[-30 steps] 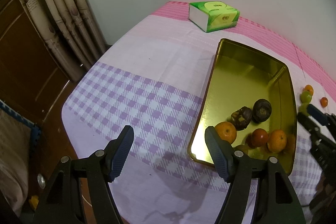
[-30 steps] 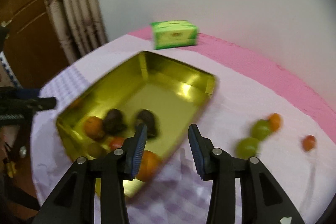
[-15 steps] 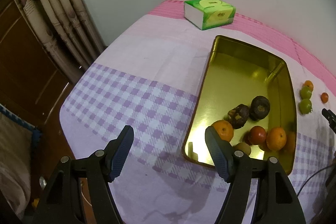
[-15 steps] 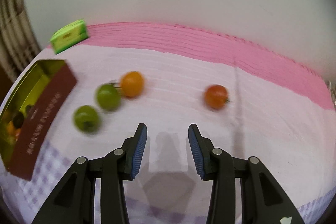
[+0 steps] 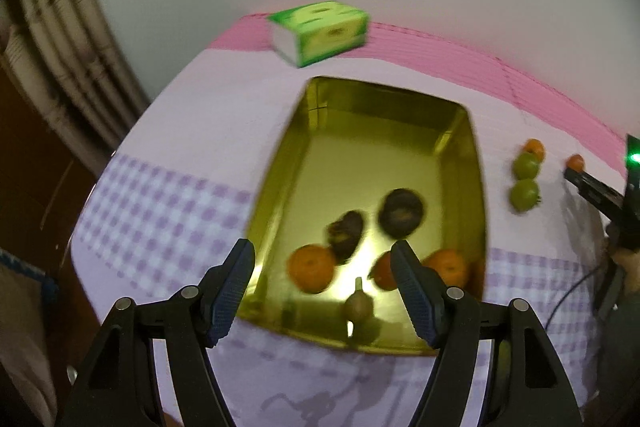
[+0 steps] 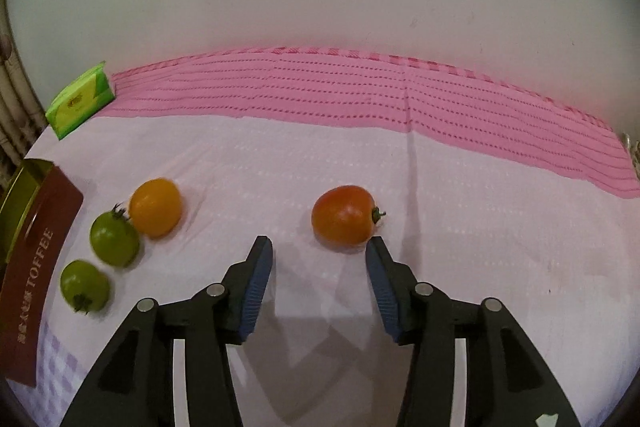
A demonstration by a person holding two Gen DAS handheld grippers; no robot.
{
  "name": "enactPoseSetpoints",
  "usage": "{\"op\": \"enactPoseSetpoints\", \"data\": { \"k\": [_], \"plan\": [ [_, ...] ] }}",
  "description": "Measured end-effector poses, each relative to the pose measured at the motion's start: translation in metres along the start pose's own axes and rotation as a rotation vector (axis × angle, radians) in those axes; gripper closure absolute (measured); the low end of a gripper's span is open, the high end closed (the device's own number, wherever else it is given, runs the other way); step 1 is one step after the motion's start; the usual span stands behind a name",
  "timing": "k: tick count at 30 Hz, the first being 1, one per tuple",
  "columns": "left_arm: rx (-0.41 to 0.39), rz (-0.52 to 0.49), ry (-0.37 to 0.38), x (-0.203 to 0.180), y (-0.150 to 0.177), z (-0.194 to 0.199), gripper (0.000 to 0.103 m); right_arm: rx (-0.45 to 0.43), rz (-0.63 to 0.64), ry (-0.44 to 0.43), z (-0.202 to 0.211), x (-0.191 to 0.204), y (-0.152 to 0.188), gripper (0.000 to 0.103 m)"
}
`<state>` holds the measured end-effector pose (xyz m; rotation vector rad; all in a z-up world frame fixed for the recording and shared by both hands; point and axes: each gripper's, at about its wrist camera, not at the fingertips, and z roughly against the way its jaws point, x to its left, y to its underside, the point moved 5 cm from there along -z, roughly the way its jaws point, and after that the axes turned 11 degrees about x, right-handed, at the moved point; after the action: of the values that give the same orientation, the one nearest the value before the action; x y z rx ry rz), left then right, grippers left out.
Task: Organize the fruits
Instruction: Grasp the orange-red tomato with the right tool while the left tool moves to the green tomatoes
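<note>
A gold tin [image 5: 400,143] holds several fruits: oranges, two dark fruits [image 5: 401,213] and a small brown one. My left gripper [image 5: 322,261] is open and empty above the tin's near end. On the cloth right of the tin lie two green tomatoes [image 6: 114,238], an orange fruit [image 6: 155,207] and a red-orange tomato [image 6: 344,218]. My right gripper [image 6: 319,253] is open and empty, its fingertips just short of the red-orange tomato. The tin's brown side [image 6: 36,279] shows at the left of the right wrist view.
A green tissue box [image 5: 320,31] stands at the back of the table near the wall; it also shows in the right wrist view [image 6: 80,101]. Curtains [image 5: 60,39] hang at the left. The right gripper shows at the edge of the left wrist view [image 5: 600,195].
My right gripper has swung from the tin to the loose fruit and closed in on the red-orange tomato. My left gripper has moved right, over the tin's near end.
</note>
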<state>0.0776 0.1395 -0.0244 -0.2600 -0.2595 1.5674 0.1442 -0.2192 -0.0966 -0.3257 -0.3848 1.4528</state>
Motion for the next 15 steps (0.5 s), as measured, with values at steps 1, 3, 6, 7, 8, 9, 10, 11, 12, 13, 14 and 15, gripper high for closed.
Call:
{"op": "enactPoseSetpoints", "data": {
  "k": [1, 3, 6, 7, 8, 9, 10, 11, 12, 13, 14, 15],
  "plan": [
    [-0.001, -0.006, 0.009, -0.006, -0.002, 0.000, 0.032, 0.003, 0.000, 0.004, -0.003, 0.000, -0.002, 0.057],
    [0.008, -0.029, 0.034, -0.025, -0.009, -0.002, 0.032, -0.001, 0.003, 0.006, -0.006, -0.001, -0.005, 0.057],
    [0.000, -0.054, 0.050, -0.049, -0.018, -0.003, 0.032, -0.004, 0.000, 0.009, -0.009, -0.004, -0.010, 0.057],
    [-0.001, -0.059, 0.053, -0.055, -0.021, -0.003, 0.032, -0.006, -0.006, 0.002, -0.010, -0.006, -0.012, 0.057],
    [-0.001, -0.062, 0.056, -0.062, -0.024, -0.003, 0.032, -0.008, -0.009, -0.001, -0.011, -0.007, -0.013, 0.057],
    [0.004, -0.068, 0.064, -0.070, -0.026, -0.005, 0.032, -0.009, -0.009, 0.000, -0.012, -0.008, -0.015, 0.057],
    [0.007, -0.073, 0.072, -0.076, -0.028, -0.007, 0.032, -0.008, -0.006, -0.001, -0.012, -0.008, -0.015, 0.057],
    [0.009, -0.076, 0.075, -0.080, -0.029, -0.008, 0.032, -0.009, -0.001, -0.001, -0.011, -0.007, -0.014, 0.058],
    [0.013, -0.079, 0.078, -0.087, -0.030, -0.011, 0.032, -0.009, -0.001, 0.001, -0.011, -0.008, -0.014, 0.059],
    [0.016, -0.081, 0.082, -0.092, -0.032, -0.013, 0.032, -0.010, -0.001, 0.003, -0.011, -0.008, -0.013, 0.065],
    [0.019, -0.085, 0.089, -0.097, -0.032, -0.014, 0.032, -0.011, 0.002, 0.000, -0.010, -0.007, -0.012, 0.070],
    [0.026, -0.088, 0.095, -0.103, -0.033, -0.017, 0.032, -0.011, 0.002, 0.001, -0.010, -0.008, -0.011, 0.071]
  ]
}}
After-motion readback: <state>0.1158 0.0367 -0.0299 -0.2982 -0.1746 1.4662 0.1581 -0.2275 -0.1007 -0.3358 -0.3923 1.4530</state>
